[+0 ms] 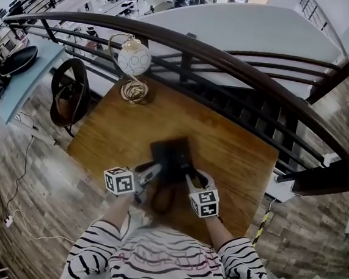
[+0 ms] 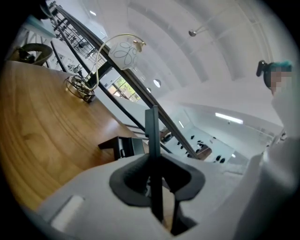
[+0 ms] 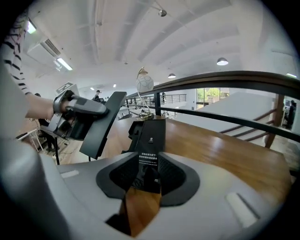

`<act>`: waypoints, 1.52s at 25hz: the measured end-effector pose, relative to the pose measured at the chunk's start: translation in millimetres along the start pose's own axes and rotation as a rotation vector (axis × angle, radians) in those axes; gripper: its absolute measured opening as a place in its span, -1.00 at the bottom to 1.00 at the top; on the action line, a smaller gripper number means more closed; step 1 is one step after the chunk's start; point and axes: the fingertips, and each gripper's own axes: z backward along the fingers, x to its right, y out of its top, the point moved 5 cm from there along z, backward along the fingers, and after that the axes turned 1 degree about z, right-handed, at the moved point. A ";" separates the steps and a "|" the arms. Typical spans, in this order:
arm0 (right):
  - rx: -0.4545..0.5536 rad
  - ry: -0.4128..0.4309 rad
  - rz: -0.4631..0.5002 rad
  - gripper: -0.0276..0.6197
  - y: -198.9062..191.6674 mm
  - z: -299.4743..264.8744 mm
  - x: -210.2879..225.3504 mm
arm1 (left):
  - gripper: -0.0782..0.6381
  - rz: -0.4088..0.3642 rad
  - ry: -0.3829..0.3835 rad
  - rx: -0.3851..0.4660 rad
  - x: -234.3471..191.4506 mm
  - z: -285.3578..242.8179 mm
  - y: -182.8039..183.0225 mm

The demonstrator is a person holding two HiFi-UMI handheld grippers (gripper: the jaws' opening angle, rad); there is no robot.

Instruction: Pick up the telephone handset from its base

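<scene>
The black telephone base lies in the middle of the wooden table. My left gripper is shut on the handset, a thin dark slab that stands edge-on between the jaws, raised off the base. The right gripper view shows the left gripper holding the handset in the air, left of the base. My right gripper is shut on the near end of the base, which bears a white printed label. Both grippers flank the base's near end.
A lamp with a gold arc and a round white shade stands at the table's far left corner. A dark curved railing runs behind the table. A black chair stands to the left, and cables lie on the floor.
</scene>
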 end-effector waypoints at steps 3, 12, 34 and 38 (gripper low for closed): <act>0.046 -0.024 -0.025 -0.60 11.9 16.3 -6.2 | -0.58 -0.018 -0.014 0.009 7.9 11.0 2.0; 0.202 -0.083 -0.123 -0.91 49.3 59.4 -30.3 | -0.58 -0.049 -0.068 0.024 30.0 35.9 4.6; 0.317 -0.148 -0.230 -0.91 67.2 125.2 -101.5 | -0.58 -0.123 -0.130 0.009 68.0 113.6 1.2; 0.327 -0.160 -0.223 -0.91 68.1 136.6 -112.0 | -0.58 -0.133 -0.138 0.006 74.5 127.5 0.3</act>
